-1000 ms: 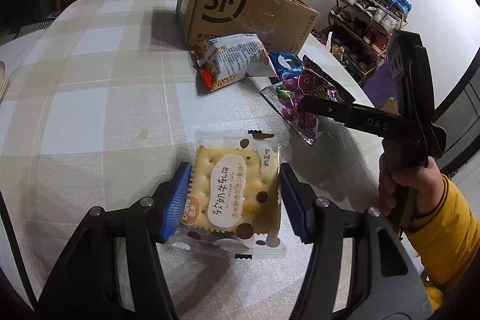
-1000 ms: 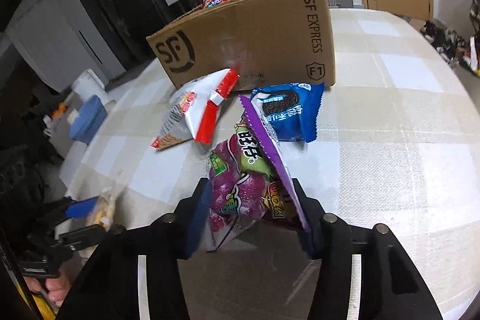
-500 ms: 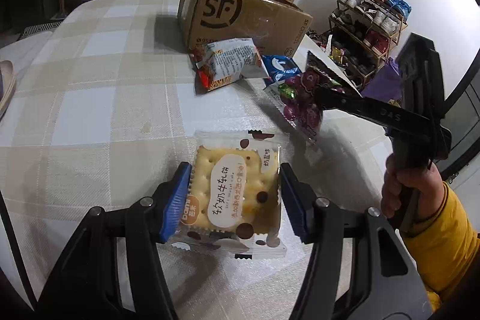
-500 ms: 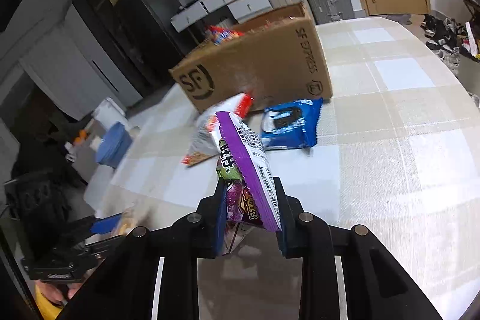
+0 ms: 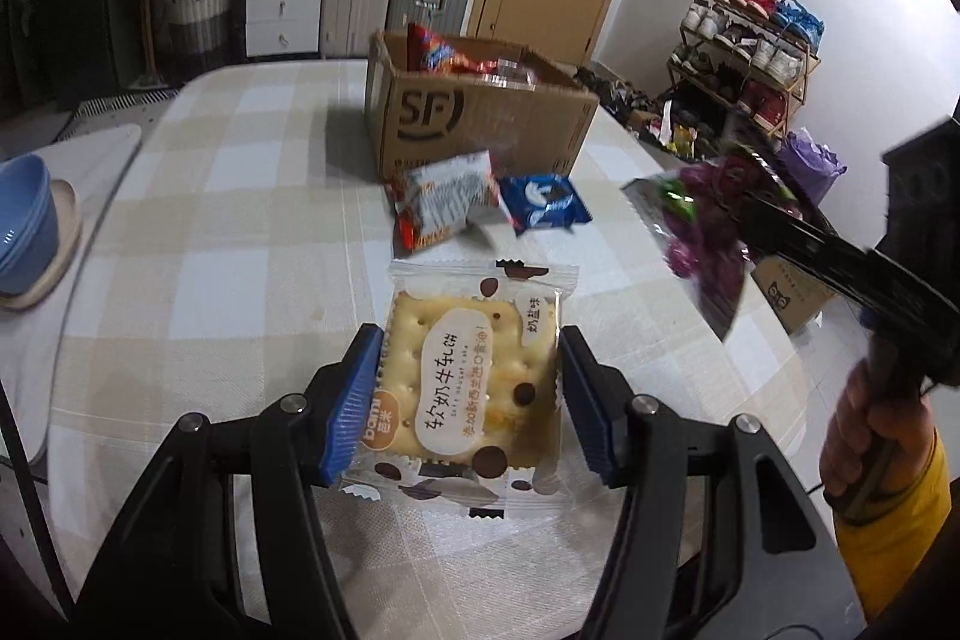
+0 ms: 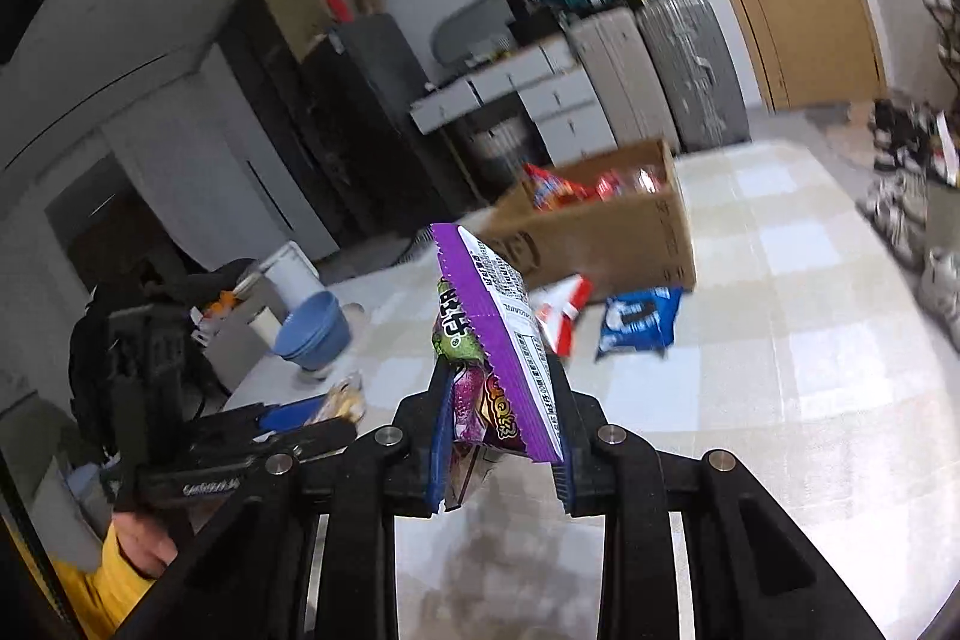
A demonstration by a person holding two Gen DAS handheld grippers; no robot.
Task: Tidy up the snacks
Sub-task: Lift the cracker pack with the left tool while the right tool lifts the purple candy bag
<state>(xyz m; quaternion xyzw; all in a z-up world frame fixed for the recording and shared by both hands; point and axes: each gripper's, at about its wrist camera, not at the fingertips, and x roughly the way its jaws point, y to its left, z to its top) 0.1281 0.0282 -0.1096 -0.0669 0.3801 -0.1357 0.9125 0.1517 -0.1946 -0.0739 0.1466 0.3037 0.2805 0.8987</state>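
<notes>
Two grippers, each with one packet. The left gripper [image 5: 468, 400] clamps a cracker packet [image 5: 471, 382] between its blue pads, above the checked table [image 5: 228, 244]. The right gripper [image 6: 501, 436], at 3 o'clock, pinches a purple candy bag [image 6: 498, 346] held aloft. Farther, at 12 o'clock, two packets lie: a red-white bag [image 5: 444, 202] and a blue cookie packet [image 5: 543, 202]. Beyond stands one cardboard box [image 5: 474, 118] holding snacks.

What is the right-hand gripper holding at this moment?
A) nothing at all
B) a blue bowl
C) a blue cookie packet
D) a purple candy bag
D: in the right wrist view the right gripper is shut on the purple candy bag, lifted clear of the table, while the blue cookie packet lies by the cardboard box.
</notes>
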